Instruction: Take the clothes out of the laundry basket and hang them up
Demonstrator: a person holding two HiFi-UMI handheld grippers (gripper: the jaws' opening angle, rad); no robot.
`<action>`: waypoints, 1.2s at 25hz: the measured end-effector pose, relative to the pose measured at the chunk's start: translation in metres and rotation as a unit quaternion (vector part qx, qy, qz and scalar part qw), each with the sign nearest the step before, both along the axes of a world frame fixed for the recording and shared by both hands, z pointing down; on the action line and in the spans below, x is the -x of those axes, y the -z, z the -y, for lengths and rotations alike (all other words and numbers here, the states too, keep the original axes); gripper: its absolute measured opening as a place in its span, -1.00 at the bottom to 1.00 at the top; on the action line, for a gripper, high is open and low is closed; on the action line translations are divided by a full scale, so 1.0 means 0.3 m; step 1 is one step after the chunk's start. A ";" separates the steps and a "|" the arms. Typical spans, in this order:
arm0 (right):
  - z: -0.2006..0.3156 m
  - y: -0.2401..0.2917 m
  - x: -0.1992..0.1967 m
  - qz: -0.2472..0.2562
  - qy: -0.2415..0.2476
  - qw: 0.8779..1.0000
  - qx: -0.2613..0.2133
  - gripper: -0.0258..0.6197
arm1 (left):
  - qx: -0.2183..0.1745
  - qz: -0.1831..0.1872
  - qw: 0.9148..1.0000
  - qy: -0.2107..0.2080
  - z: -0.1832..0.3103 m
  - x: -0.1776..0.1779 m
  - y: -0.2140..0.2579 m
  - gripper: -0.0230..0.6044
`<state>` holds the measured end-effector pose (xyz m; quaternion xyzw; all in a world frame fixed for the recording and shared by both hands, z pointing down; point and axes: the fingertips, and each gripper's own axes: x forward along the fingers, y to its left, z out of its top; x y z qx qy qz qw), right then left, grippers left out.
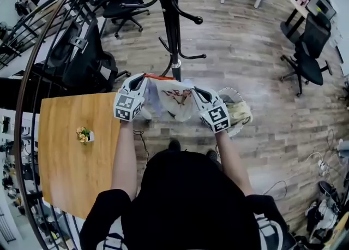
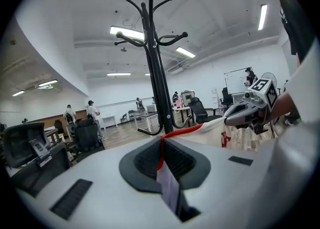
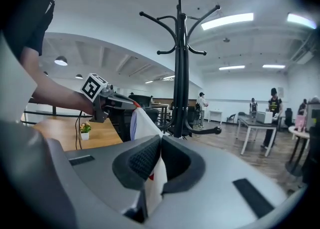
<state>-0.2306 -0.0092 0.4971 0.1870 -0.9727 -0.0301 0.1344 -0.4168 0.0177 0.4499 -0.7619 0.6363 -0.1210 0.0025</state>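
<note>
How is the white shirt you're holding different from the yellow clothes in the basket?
The white shirt has red print and a red edge; the yellow clothes look plain yellowish. The white shirt is held up, stretched between the left gripper and right gripper, both shut on it; the yellow clothes lie crumpled in the laundry basket. Both are clothes, and neither hangs on the coat rack yet.
</note>
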 end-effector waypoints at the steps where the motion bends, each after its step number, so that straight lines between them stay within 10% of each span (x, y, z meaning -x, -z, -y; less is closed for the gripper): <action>1: 0.011 0.003 0.004 0.000 -0.006 1.000 0.000 -0.87 | -0.001 0.001 1.000 -0.006 0.022 0.007 0.007 -0.84; 14: 0.101 -0.023 0.072 -0.018 -0.055 0.998 0.010 -0.87 | 0.008 0.003 0.998 -0.060 0.241 0.069 0.002 -0.84; 30: 0.110 -0.182 0.137 -0.054 -0.088 0.992 0.070 -0.87 | 0.106 -0.035 0.988 -0.110 0.296 0.071 -0.304 -0.84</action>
